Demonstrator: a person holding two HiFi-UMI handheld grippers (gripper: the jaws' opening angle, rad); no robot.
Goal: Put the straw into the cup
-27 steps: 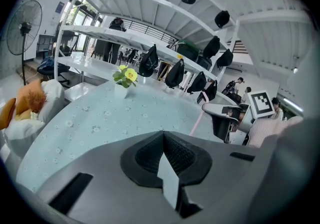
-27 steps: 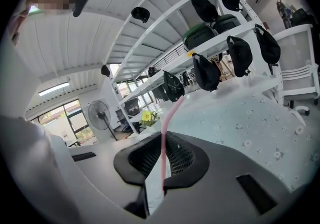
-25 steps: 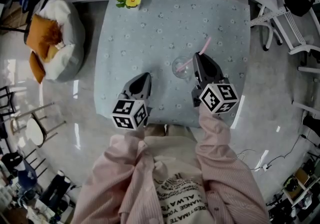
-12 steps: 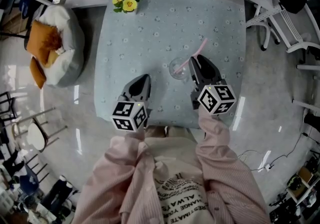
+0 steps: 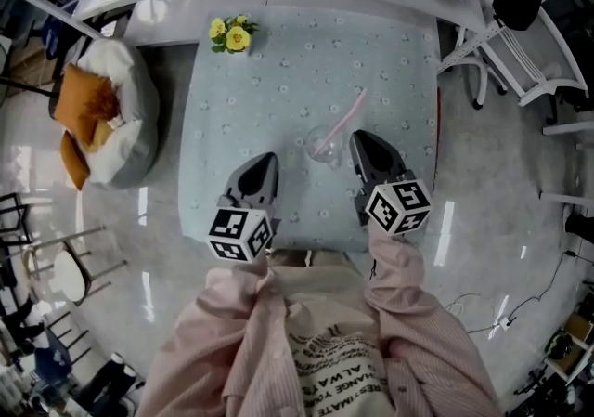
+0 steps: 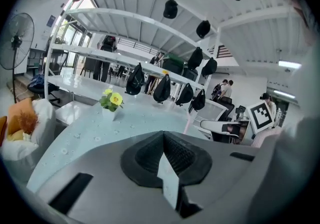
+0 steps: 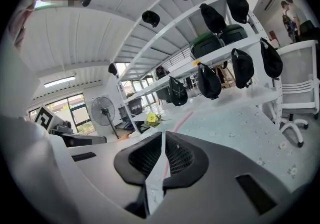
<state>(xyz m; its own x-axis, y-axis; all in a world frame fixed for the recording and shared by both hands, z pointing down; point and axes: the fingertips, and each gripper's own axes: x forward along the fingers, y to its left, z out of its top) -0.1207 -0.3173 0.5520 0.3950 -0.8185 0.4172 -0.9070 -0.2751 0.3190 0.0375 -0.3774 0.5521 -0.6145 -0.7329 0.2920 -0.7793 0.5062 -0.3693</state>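
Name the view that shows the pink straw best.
Head view: the whole straw shows, leaning out of the cup. Both gripper views catch only a short pink stretch beyond the jaws.

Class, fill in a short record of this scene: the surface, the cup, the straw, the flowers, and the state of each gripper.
surface: table under a pale blue flowered cloth
cup: clear cup, upright, near the table's front
straw: pink straw, lower end in the cup, leaning over its rim
flowers: small pot of yellow flowers at a far corner
left gripper: jaws together, holding nothing
right gripper: jaws together, holding nothing, just beside the cup
task state: straw appears to be in the cup
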